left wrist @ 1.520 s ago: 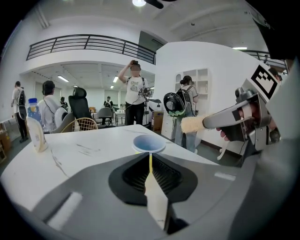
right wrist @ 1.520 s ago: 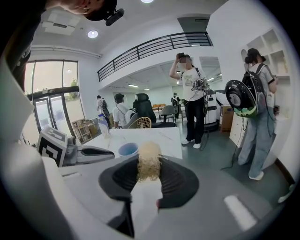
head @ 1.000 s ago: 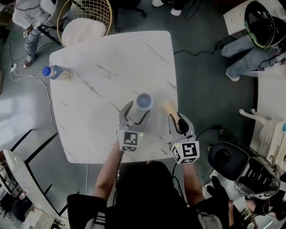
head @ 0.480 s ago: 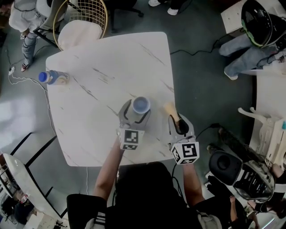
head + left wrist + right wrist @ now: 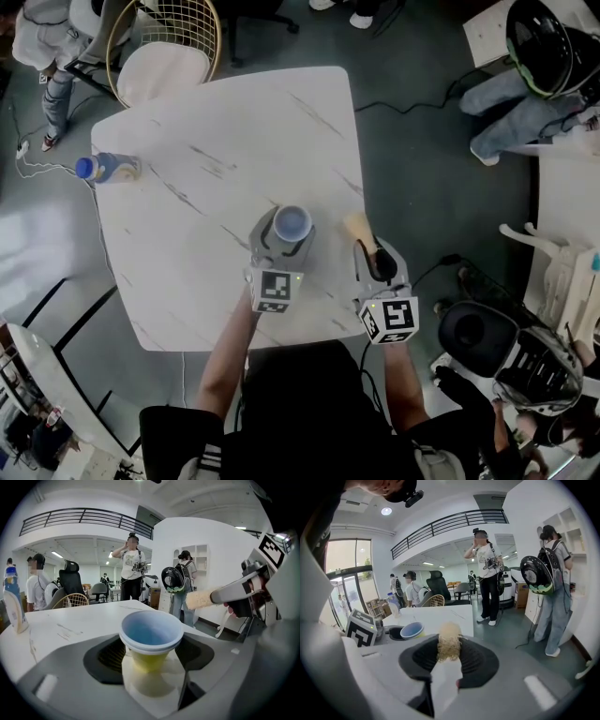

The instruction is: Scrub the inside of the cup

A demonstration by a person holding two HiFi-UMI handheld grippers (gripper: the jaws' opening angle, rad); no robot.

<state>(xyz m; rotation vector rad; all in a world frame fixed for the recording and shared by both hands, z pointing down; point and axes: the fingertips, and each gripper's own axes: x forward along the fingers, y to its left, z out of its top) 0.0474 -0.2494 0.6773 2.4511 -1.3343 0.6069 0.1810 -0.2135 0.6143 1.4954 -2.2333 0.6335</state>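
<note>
Head view: cup [image 5: 292, 225] between closing tongs [image 5: 286, 234]

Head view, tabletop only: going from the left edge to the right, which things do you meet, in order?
bottle → cup → brush. The left tongs overlap the cup, so they are left out.
</note>
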